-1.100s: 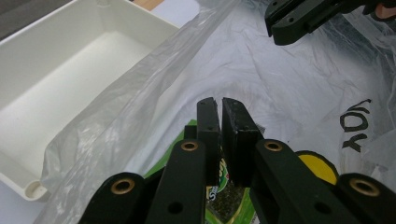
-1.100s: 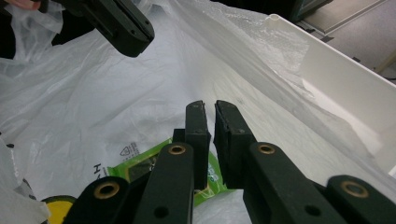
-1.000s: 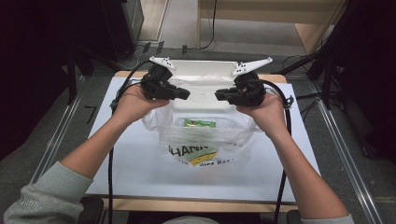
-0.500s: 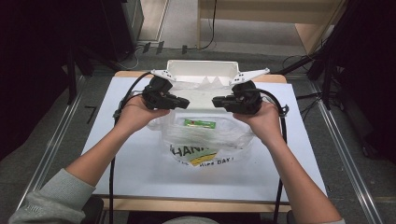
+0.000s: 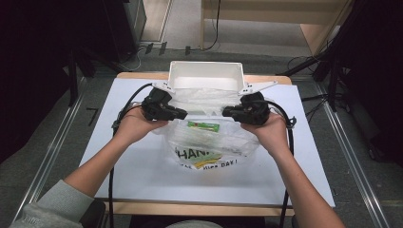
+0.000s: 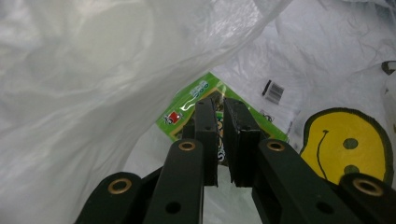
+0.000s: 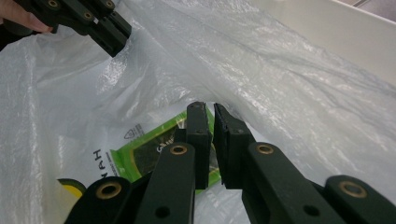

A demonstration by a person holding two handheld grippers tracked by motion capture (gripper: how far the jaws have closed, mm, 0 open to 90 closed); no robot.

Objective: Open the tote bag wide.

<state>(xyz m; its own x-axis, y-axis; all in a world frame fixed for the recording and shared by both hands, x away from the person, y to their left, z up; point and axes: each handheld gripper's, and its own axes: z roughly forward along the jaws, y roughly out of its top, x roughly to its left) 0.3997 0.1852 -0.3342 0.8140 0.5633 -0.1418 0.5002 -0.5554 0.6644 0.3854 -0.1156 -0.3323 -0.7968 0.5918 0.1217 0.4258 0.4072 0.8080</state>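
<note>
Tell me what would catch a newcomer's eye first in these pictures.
A translucent plastic bag with a yellow smiley print lies mid-table on the white mat, and a green snack packet shows through it. The left gripper and right gripper sit at the bag's two upper corners, jaws nearly closed. Behind the bag stands a white bin.

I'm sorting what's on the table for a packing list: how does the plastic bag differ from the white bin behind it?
The plastic bag is thin, see-through and crumpled, printed with a yellow smiley; the white bin is rigid, opaque and plain. The bag holds a green packet; the bin looks empty. The bag lies nearer the person, the bin at the far edge. Both are whitish.
</note>
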